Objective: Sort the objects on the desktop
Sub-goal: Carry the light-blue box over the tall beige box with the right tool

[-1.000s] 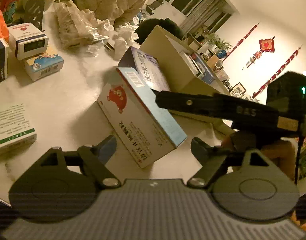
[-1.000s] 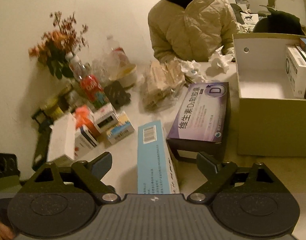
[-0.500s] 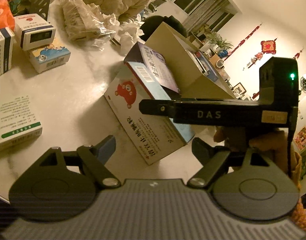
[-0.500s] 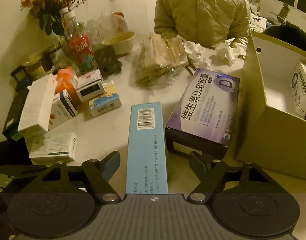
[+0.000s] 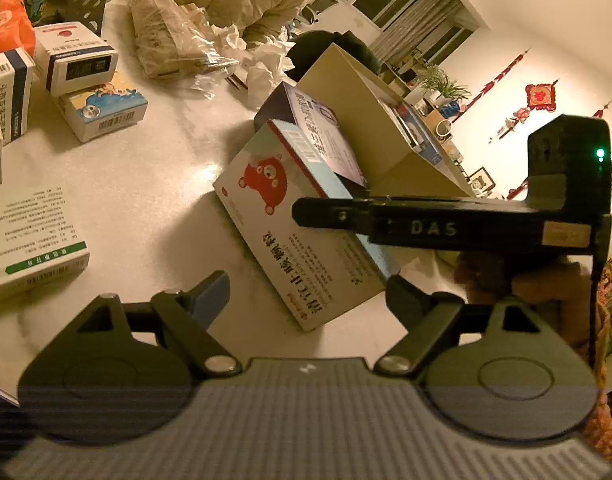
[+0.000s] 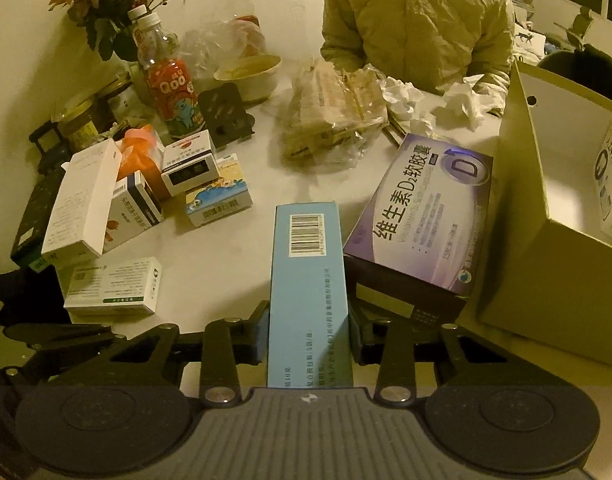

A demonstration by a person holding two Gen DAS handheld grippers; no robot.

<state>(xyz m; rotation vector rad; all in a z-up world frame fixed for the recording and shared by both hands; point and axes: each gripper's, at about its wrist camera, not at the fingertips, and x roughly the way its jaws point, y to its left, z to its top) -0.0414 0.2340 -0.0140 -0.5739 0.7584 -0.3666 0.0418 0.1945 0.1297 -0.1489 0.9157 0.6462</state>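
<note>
A white and light-blue medicine box with a red bear (image 5: 302,240) stands on edge on the white table; its blue top with a barcode (image 6: 307,276) shows in the right wrist view. My right gripper (image 6: 309,338) is shut on this box, a finger on each side. My right gripper (image 5: 445,228) also shows in the left wrist view, reaching over the box. My left gripper (image 5: 306,292) is open and empty, just in front of the box. A purple vitamin D box (image 6: 421,216) lies against it, next to an open cardboard box (image 6: 545,264).
Several small medicine boxes (image 6: 126,208) lie at the left, with a green-striped one (image 6: 112,286) nearest. A drink bottle (image 6: 172,92), flowers, a bowl (image 6: 250,74), a plastic bag (image 6: 333,114) and tissues sit at the back. A seated person in a beige jacket (image 6: 417,24) is behind the table.
My right gripper's fingers have closed in from wide open onto the sides of the bear box. My left gripper has stayed open and shifted slightly.
</note>
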